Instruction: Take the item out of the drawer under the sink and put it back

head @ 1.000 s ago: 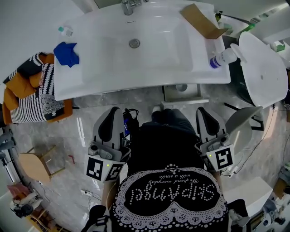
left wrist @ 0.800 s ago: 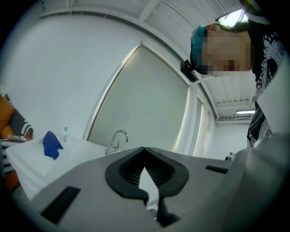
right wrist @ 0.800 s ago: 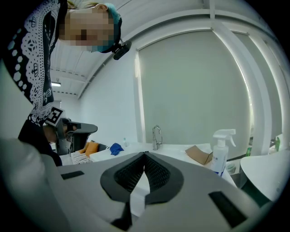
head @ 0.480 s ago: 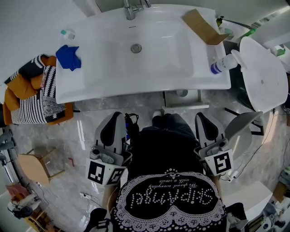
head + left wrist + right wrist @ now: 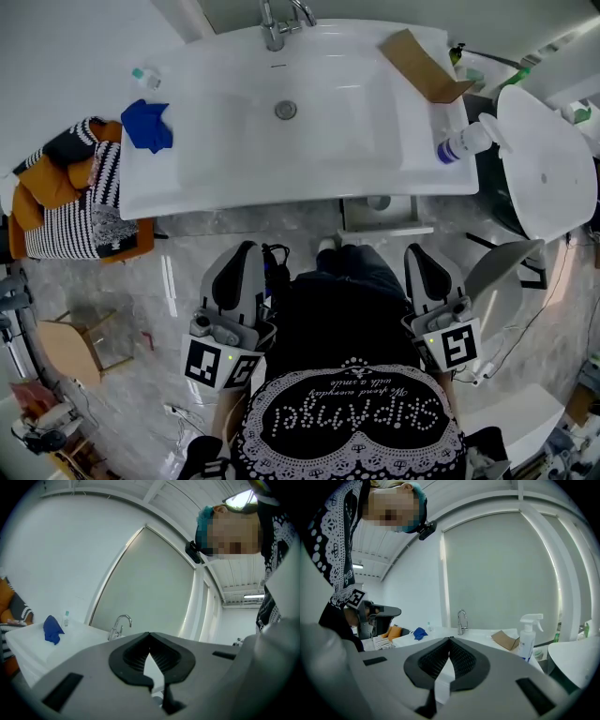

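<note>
The left gripper and the right gripper were held before the white rectangular ceramic sink, both pairs of jaws clenched together, empty.

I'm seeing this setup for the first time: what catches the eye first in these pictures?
The wide white sink fills the top of the head view, with a blue cloth on its left end and a brown cardboard piece and a spray bottle on its right. Below it, the left gripper and right gripper are held beside the person's body, both shut and empty.
</note>
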